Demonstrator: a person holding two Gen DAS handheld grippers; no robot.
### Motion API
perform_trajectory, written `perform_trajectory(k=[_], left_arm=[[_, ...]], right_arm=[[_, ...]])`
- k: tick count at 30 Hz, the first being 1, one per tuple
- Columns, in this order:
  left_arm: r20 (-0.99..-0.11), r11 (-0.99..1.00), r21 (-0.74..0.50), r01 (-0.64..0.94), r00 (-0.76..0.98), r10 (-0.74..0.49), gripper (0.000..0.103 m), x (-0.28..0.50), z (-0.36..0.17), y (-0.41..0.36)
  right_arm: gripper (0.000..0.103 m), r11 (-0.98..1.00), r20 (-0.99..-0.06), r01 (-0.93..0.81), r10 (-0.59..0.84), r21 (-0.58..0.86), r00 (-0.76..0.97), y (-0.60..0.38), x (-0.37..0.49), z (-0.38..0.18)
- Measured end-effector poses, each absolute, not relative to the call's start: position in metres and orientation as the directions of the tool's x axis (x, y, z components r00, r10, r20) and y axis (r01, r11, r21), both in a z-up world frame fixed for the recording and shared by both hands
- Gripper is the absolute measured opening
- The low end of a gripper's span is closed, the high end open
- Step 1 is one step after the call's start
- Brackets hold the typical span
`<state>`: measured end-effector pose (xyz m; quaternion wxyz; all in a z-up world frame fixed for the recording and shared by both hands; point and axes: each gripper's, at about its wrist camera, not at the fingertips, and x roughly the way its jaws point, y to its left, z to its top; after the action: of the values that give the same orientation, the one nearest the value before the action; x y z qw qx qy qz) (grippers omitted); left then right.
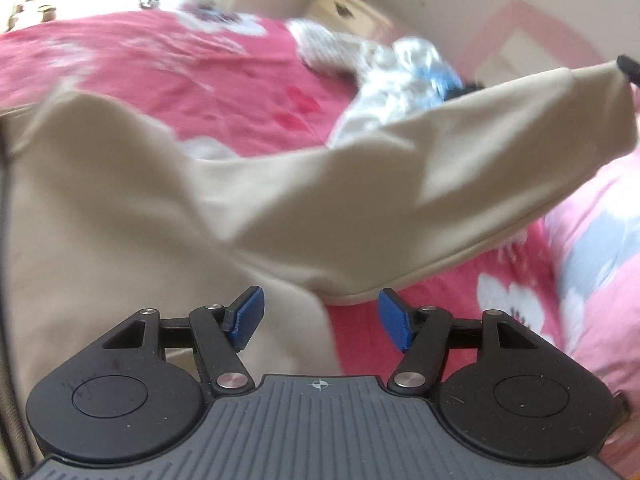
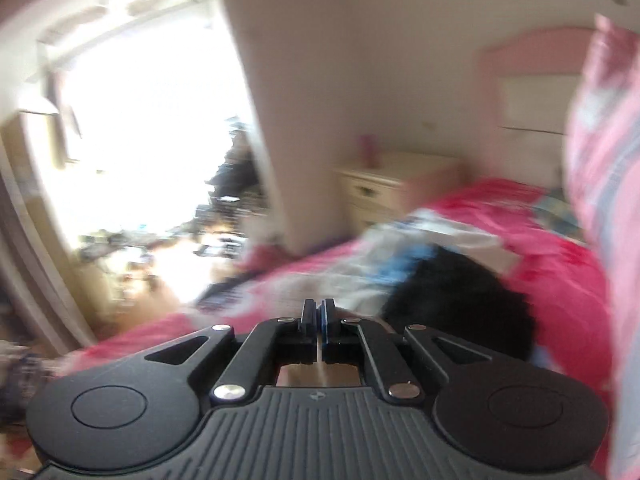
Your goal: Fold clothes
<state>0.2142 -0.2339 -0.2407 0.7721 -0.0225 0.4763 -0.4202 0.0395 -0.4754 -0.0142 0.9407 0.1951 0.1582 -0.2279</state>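
On the pink flowered bed [image 1: 160, 72], working over a beige garment [image 1: 120, 200] lying partly spread across the cover, one end rising off it toward the upper right. Holding the left tool [image 1: 320, 316] just above the garment's near edge, blue pads [image 1: 248, 316] standing well apart and gripping nothing. Pinching with the right tool [image 2: 319, 310], fingers pressing together, a sliver of beige cloth showing beneath them; apparently holding up that raised end. Leaving a heap of white, blue and black clothes [image 1: 400, 76] farther back on the bed.
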Motion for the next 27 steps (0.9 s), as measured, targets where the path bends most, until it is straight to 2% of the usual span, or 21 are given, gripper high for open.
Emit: perform_trajectory(k=[6,12,16,20,24,25,27], left_arm=[[-0.718,0.75,-0.369,0.549,0.345,-0.605,0.064,0.211,-0.218,-0.119],[-0.762,0.874,-0.33,0.356,0.445,-0.47,0.063,0.213,-0.214,0.016],[-0.794,0.937,-0.279,0.209,0.499,-0.348,0.064,0.209,-0.216,0.094],[-0.827,0.97,-0.231,0.077,0.51,-0.238,0.064,0.206,-0.223,0.149],[-0.835,0.981,-0.195,0.004,0.523,-0.168,0.063,0.211,-0.227,0.17],[-0.835,0.981,-0.193,-0.007,0.527,-0.16,0.063,0.212,-0.226,0.171],[-0.829,0.978,-0.209,-0.016,0.534,-0.168,0.063,0.217,-0.224,0.17]], right_arm=[[0.003,0.907,-0.309,0.166,-0.043,0.386,0.95,-0.354,0.089,0.028],[0.003,0.883,-0.305,-0.061,0.225,0.465,0.925,-0.23,0.151,0.012],[0.003,0.85,-0.398,-0.085,0.329,0.52,0.856,-0.16,0.185,-0.046],[0.003,0.813,-0.537,-0.061,0.436,0.579,0.723,-0.103,0.202,-0.133],[0.009,0.76,-0.64,-0.022,0.563,0.65,0.523,-0.051,0.212,-0.225],[0.014,0.759,-0.662,-0.011,0.574,0.651,0.481,-0.043,0.213,-0.24],[0.015,0.739,-0.667,0.003,0.606,0.673,0.434,-0.041,0.208,-0.255]])
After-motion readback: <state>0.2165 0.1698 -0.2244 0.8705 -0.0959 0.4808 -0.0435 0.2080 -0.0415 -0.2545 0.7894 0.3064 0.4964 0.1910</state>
